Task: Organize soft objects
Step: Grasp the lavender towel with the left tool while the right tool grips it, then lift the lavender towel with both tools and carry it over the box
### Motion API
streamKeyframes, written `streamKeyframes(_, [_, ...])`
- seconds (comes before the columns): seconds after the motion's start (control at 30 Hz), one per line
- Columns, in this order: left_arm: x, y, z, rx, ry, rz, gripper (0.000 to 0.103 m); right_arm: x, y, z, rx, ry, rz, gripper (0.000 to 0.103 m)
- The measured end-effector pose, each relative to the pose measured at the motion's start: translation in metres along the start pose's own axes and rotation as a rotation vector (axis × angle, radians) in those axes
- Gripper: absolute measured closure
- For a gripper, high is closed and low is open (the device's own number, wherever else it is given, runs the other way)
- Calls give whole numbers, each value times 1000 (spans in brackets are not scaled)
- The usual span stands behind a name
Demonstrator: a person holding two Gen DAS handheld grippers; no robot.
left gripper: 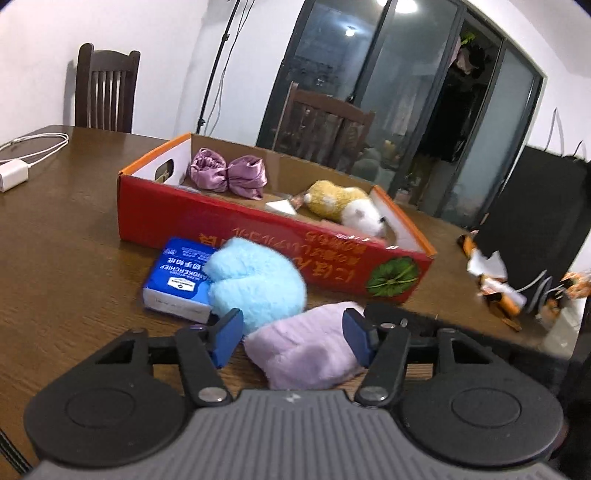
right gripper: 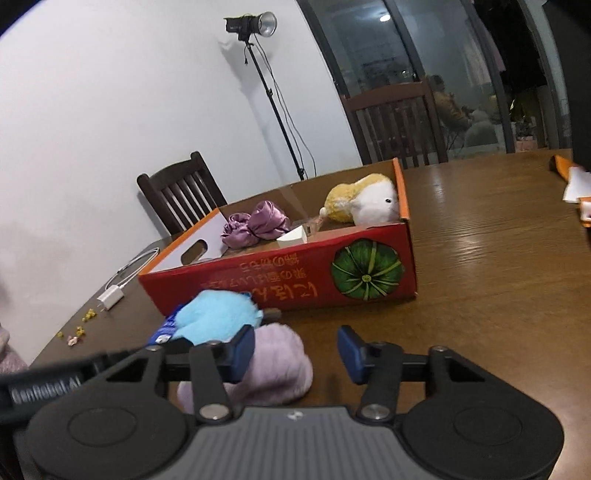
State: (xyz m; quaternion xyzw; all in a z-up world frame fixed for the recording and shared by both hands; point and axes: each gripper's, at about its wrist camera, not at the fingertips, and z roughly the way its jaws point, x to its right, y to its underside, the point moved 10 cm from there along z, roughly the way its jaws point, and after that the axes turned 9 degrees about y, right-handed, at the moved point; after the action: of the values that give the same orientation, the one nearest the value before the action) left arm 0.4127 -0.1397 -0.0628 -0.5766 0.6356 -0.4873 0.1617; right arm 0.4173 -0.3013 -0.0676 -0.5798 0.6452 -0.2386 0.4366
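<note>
My left gripper (left gripper: pixel 293 338) stands with its jaws apart around the near end of the lilac plush (left gripper: pixel 306 350); whether the blue pads press it or merely flank it I cannot tell. My right gripper (right gripper: pixel 295 352) is open on bare wood, the lilac plush (right gripper: pixel 273 365) lying past its left finger.

Only the left view shows the tissue pack (left gripper: pixel 181 284) in full, half under the sky-blue plush (left gripper: pixel 255 284), and torn orange wrappers (left gripper: pixel 491 277) near the table's (left gripper: pixel 74 258) far right edge. Only the right view shows the studio light on its stand (right gripper: pixel 251 26), small yellow crumbs (right gripper: pixel 79 328) by the left edge, and the green pumpkin print on the red box (right gripper: pixel 280 280).

Both views show the box's contents: purple satin bundle (left gripper: pixel 227 173) at the left end, yellow-and-white plush (left gripper: pixel 343 206) at the right. The sky-blue plush sits between my fingers and the box wall. A white charger with cable (left gripper: pixel 14 173) lies far left, dark chairs (left gripper: pixel 107 88) beyond.
</note>
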Motion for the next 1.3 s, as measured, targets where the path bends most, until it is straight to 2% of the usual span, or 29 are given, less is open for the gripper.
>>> streamKeyframes(0.1, [-9, 8, 12, -29, -21, 15, 43, -2, 4, 12, -24, -38, 17, 58])
streamKeyframes(0.17, [-14, 11, 15, -40, -4, -15, 43, -4, 8, 15, -41, -53, 9, 59])
streamKeyframes(0.23, [-12, 10, 15, -37, 9, -2, 43, -3, 9, 16, -51, -61, 18, 59])
streamKeyframes(0.33, [-8, 13, 19, -57, 52, -1, 59, 0, 13, 21, -76, -54, 33, 60])
streamKeyframes(0.37, [-6, 14, 18, -54, 59, 7, 62, 0, 14, 22, -80, -60, 31, 63])
streamKeyframes(0.4, [-5, 14, 18, -50, 62, 18, 67, -1, 15, 22, -79, -69, 30, 72])
streamKeyframes(0.43, [-2, 14, 17, -50, 66, 27, 69, -2, 15, 21, -79, -88, 34, 77])
streamKeyframes(0.5, [2, 13, 15, -50, 80, 31, 79, -4, 17, 20, -83, -105, 42, 78])
streamKeyframes(0.67, [13, 15, -3, -73, 132, 18, 84, -5, 23, 3, -76, -75, 68, 79])
streamKeyframes(0.83, [34, 32, -41, -102, 208, 51, 85, -7, 48, -56, 6, -48, 109, 79])
streamKeyframes(0.97, [50, 54, -71, -120, 252, 94, 85, -3, 77, -100, 17, -42, 171, 79])
streamKeyframes(1.03, [54, 67, -79, -127, 256, 118, 82, -3, 86, -115, 19, -33, 153, 79])
streamKeyframes(1.1, [55, 77, -83, -140, 240, 133, 69, 0, 93, -120, 21, 12, 119, 79])
streamKeyframes(1.2, [55, 82, -89, -150, 251, 106, 62, 4, 100, -119, 18, 41, 103, 79])
streamKeyframes(1.3, [55, 91, -91, -182, 267, 93, 62, 4, 102, -119, 25, 53, 86, 79])
